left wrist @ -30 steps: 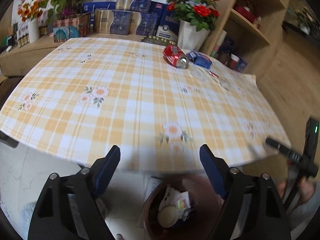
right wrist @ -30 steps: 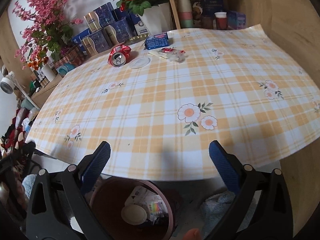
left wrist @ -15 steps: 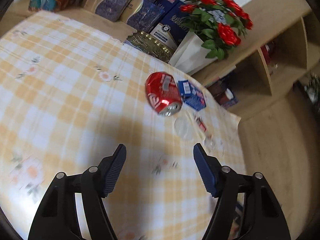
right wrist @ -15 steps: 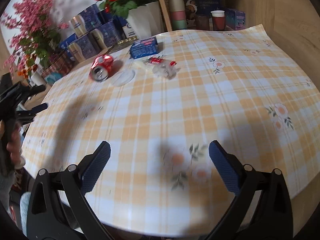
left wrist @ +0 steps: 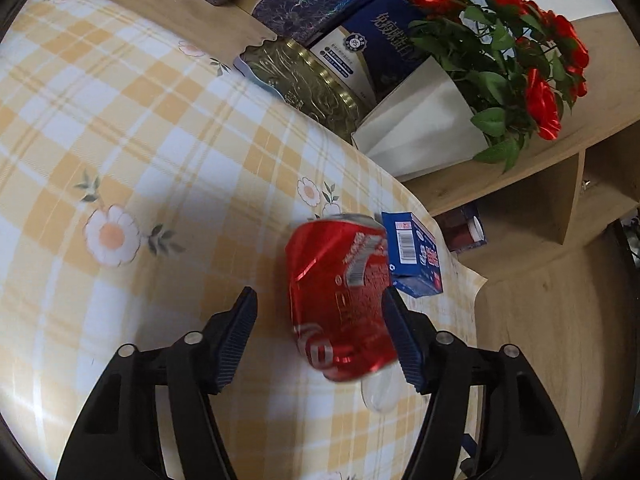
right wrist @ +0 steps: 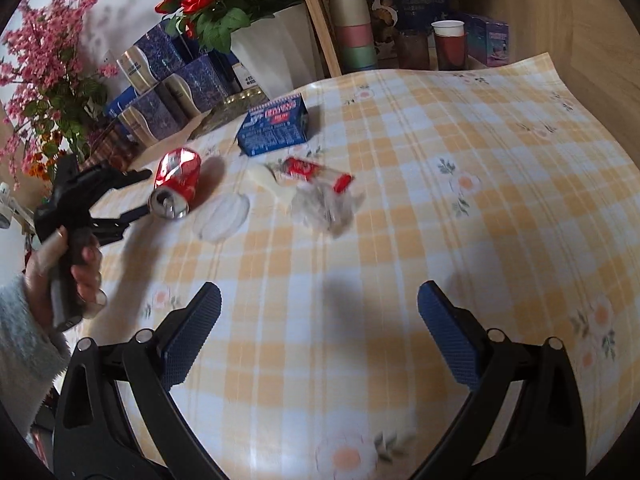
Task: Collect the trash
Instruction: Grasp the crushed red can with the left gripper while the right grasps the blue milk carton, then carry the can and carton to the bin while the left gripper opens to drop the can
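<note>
- Two grippers are working over a table that is wearing a yellow-and-white checked cloth with daisies.
- Left gripper is reaching over the cloth with a crushed red can lying on its side between its jaws; the jaws have just been closing, the can is sitting against the finger at 3 o'clock, and a clear gap is showing to the finger at 9 o'clock, so nothing is being squeezed.
- From the right wrist view, the left gripper is coming in from 9 o'clock, carried by a hand in a pale fuzzy sleeve, its fingers straddling the red can.
- Just beside the can, at its 2 o'clock in the left wrist view, a small blue carton is lying flat.
- At the can's 5 o'clock in the right wrist view, a clear round lid is resting on the cloth; farther toward 3 o'clock a crumpled clear wrapper with red print is lying.
- Right gripper is hanging wide and empty over bare cloth, well apart from the litter.
- Beyond the table, at 12 o'clock, a white pot of red roses is standing beside dark blue boxes.
</note>
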### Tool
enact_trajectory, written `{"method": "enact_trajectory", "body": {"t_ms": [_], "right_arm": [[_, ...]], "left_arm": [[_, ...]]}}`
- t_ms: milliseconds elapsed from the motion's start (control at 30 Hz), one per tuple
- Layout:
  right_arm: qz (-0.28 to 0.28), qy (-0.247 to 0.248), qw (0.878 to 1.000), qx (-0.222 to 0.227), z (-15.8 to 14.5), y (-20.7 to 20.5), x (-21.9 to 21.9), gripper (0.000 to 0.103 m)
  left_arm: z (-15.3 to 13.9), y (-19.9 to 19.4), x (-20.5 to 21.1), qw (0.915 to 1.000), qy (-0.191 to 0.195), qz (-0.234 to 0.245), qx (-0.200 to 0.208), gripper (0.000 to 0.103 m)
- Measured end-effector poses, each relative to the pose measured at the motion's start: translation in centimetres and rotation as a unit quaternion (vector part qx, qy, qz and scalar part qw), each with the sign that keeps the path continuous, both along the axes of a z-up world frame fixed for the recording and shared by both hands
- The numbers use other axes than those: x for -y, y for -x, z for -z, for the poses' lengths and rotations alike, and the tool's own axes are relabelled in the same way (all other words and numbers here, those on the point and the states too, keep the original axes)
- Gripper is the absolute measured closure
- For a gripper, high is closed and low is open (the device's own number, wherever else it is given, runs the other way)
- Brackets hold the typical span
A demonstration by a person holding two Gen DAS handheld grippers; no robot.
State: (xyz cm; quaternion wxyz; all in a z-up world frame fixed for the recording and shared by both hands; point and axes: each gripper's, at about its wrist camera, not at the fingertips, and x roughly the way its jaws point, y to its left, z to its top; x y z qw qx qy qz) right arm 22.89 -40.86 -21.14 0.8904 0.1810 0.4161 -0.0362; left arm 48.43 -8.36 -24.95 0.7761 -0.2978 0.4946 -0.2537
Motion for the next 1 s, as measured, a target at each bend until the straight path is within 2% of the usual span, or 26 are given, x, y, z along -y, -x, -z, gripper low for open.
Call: {"method": "enact_trajectory", "body": {"t_ms": [67, 267, 333, 433, 500, 600, 733, 833, 933, 967, 1000], "right_arm": [[-0.004, -0.001, 1.000, 0.001, 0.0, -1.2, 0.1, 0.006], [-0.026, -0.011, 1.000, -0.002, -0.3, -4.8, 0.3, 0.006], [-0.023, -0.020, 1.000, -0.005, -0.3, -6.3, 0.5, 0.006], [-0.018, -0.044, 0.999, -0.015, -0.1, -9.7, 0.3, 0.006], [-0.018, -0.042, 0.999, -0.017, -0.2, -12.0, -0.1, 0.006], [-0.018, -0.009, 1.000, -0.021, -0.5, -16.6, -1.1, 0.006], [-0.026, 0.027, 0.998, -0.051, 0.0, -23.3, -2.4, 0.006], [-0.010, 0.054, 0.995, -0.084, 1.0, -27.3, -3.0, 0.006], [0.028, 0.042, 0.987, -0.150, 4.0, -30.2, -2.7, 0.006], [0.035, 0.039, 0.986, -0.157, 4.4, -30.4, -2.6, 0.006], [0.037, 0.051, 0.988, -0.144, 4.1, -30.5, -3.0, 0.020]], "left_arm": [[0.6, -0.7, 0.5, 0.9999, -0.004, 0.010, -0.001, 0.059], [1.7, -0.7, 1.3, 0.9994, 0.022, 0.027, 0.004, 0.073], [1.0, 0.3, 1.1, 0.9988, 0.016, 0.018, 0.041, 0.084], [-0.5, 1.9, 0.8, 0.9977, -0.001, 0.003, 0.068, 0.091], [-1.8, 3.1, 0.4, 0.9963, -0.010, -0.003, 0.085, 0.097], [-3.9, 5.0, -0.2, 0.9921, -0.057, -0.006, 0.112, 0.097], [-5.6, 7.4, -2.5, 0.9886, -0.072, -0.023, 0.130, 0.097], [-6.2, 8.9, -4.1, 0.9873, -0.072, -0.032, 0.138, 0.097], [-7.0, 11.6, -5.2, 0.9828, -0.089, -0.029, 0.159, 0.097], [-7.2, 12.6, -5.7, 0.9817, -0.095, -0.028, 0.162, 0.097], [-7.3, 13.4, -6.2, 0.9815, -0.097, -0.029, 0.163, 0.097]]}}
